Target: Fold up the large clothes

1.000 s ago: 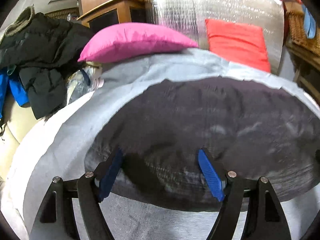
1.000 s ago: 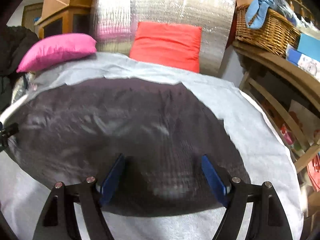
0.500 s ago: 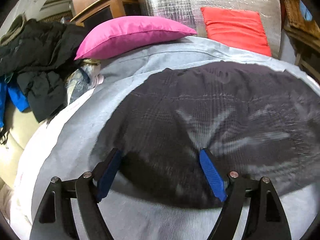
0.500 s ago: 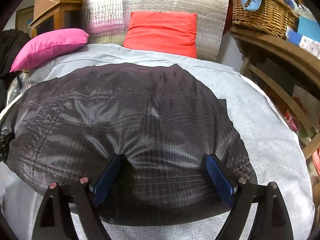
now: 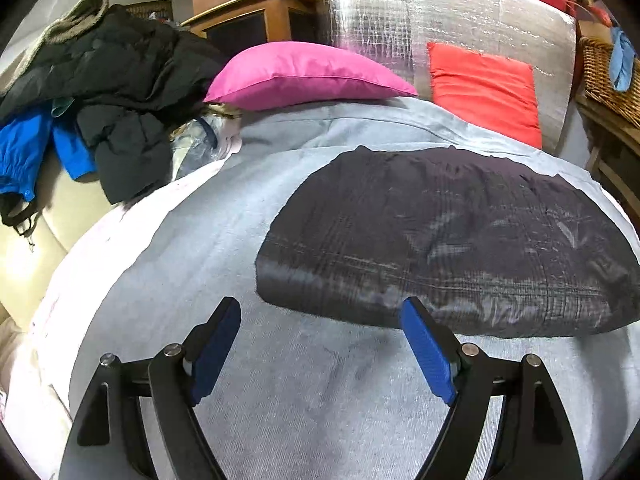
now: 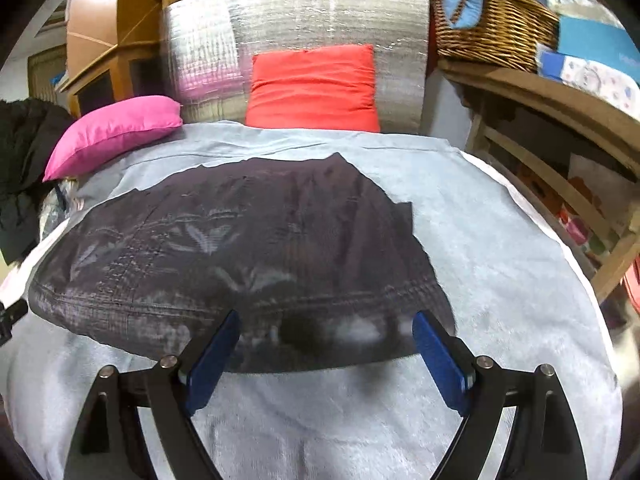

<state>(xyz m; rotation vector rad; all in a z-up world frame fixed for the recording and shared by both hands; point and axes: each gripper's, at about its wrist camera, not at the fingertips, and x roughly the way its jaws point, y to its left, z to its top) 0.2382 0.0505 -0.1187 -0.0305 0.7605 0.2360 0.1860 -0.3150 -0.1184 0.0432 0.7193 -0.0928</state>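
Note:
A dark checked garment (image 5: 440,240) lies folded and flat on a pale grey sheet (image 5: 200,240). My left gripper (image 5: 322,312) is open just in front of its near left corner. The right blue fingertip (image 5: 414,316) overlaps the garment's front edge, and bare sheet shows between the jaws. In the right wrist view the same garment (image 6: 240,248) spreads across the sheet (image 6: 500,260). My right gripper (image 6: 328,324) is open at its near right edge, with the hem lying between the spread fingers and no pad pressing on it.
A pink cushion (image 5: 304,72) and a red cushion (image 5: 484,84) rest at the far side against a silver foil backrest (image 5: 420,20). Dark jackets (image 5: 112,72) are piled at the left. A wicker basket (image 6: 492,20) stands on a wooden shelf (image 6: 560,140) at the right.
Both grippers have drawn back toward the near side. The garment, which filled the space between the fingers before, now lies mostly ahead of them. The left gripper's jaws now frame bare sheet.

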